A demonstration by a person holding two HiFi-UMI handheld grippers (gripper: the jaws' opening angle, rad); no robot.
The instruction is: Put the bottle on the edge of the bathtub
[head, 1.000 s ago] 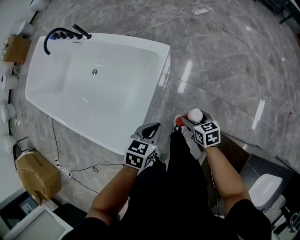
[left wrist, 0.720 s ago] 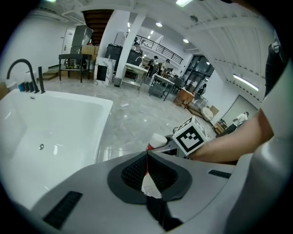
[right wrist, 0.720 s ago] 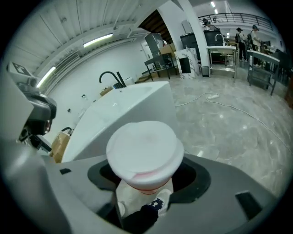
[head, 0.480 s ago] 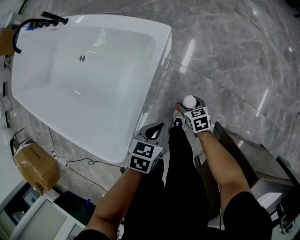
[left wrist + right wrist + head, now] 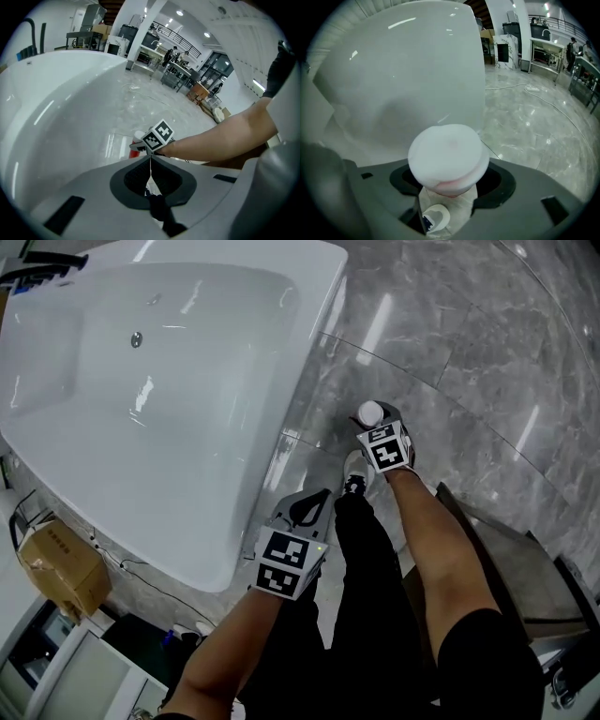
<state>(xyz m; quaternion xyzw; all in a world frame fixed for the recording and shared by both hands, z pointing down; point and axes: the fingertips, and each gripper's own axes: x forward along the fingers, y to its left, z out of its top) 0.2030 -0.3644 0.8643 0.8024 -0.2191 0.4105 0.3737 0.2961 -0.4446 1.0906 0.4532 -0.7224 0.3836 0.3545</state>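
Our right gripper (image 5: 378,426) clamps the white-capped reddish plastic bottle (image 5: 371,412) at frame centre; our left gripper (image 5: 305,507) is closed, empty. Released off-centre on the glossy white bathtub (image 5: 298,362)'s narrow rim, it may topple.

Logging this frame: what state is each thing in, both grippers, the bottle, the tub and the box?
Left gripper: shut, empty.
Right gripper: shut on the bottle.
Bottle: white cap on, held above the floor beside the tub, not yet on its edge.
Bathtub: empty, no water visible, nothing on its rim.
Cardboard box: closed, on the floor by the tub.
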